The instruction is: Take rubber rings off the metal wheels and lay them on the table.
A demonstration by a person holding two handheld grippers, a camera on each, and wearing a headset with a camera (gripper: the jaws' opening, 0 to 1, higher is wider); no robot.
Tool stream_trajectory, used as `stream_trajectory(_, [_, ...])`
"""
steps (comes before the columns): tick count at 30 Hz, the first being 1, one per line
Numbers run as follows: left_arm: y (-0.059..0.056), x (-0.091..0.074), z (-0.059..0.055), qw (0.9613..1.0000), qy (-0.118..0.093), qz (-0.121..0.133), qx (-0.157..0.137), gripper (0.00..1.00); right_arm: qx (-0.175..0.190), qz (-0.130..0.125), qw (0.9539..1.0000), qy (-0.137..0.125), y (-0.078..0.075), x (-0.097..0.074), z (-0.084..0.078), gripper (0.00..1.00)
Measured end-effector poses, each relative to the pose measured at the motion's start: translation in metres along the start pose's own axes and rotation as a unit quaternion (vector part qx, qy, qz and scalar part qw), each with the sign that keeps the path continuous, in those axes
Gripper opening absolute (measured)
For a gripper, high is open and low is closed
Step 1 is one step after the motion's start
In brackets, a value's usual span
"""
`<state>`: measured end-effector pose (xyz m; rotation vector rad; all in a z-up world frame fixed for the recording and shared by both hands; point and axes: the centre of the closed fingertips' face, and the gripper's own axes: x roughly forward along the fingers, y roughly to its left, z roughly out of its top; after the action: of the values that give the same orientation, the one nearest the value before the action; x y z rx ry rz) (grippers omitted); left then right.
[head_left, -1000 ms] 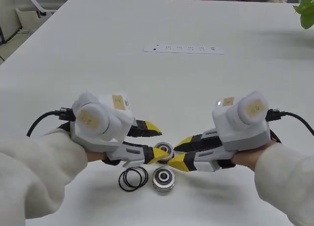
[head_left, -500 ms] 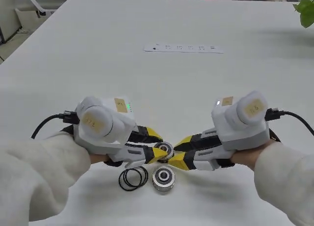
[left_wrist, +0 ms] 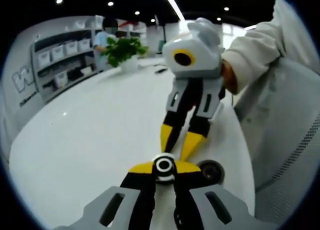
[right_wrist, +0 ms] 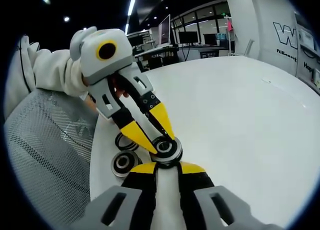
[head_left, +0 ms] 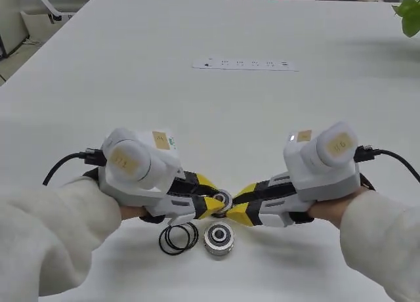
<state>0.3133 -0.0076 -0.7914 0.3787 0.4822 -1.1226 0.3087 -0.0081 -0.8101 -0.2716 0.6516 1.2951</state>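
Left hand-held gripper (head_left: 209,205) and right hand-held gripper (head_left: 237,209) both pinched shut on one wheel (head_left: 222,197), just above counter (head_left: 216,111). Wheel probably stiff, slick; its ring (right_wrist: 177,149) soft, stretchy. Hook ring at the outer edge.

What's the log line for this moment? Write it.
left gripper: shut on held wheel | right gripper: shut on same wheel | table: second wheel, loose rings
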Motion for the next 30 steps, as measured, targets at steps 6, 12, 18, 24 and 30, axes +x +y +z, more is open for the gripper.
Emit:
stream_trajectory(6, [0.000, 0.000, 0.000, 1.0000, 0.000, 0.001, -0.003, 0.15, -0.011, 0.000, 0.9999, 0.002, 0.000, -0.001, 0.000, 0.08])
stream_trajectory(12, [0.000, 0.000, 0.000, 1.0000, -0.001, 0.002, -0.006, 0.15, -0.019, -0.004, 0.9998, 0.001, -0.002, -0.002, 0.000, 0.02])
stream_trajectory(18, [0.000, 0.000, -0.001, 1.0000, 0.000, 0.002, -0.001, 0.15, 0.014, -0.013, 0.9998, 0.010, -0.006, -0.002, 0.000, 0.00])
stream_trajectory(24, [0.000, 0.000, -0.001, 1.0000, 0.000, 0.004, 0.003, 0.15, 0.053, -0.015, 0.9984, 0.009, -0.008, -0.003, -0.001, 0.00])
stream_trajectory(30, [0.001, 0.000, -0.001, 1.0000, -0.001, 0.005, 0.004, 0.15, 0.100, -0.014, 0.9948, -0.004, -0.011, -0.007, 0.002, 0.00])
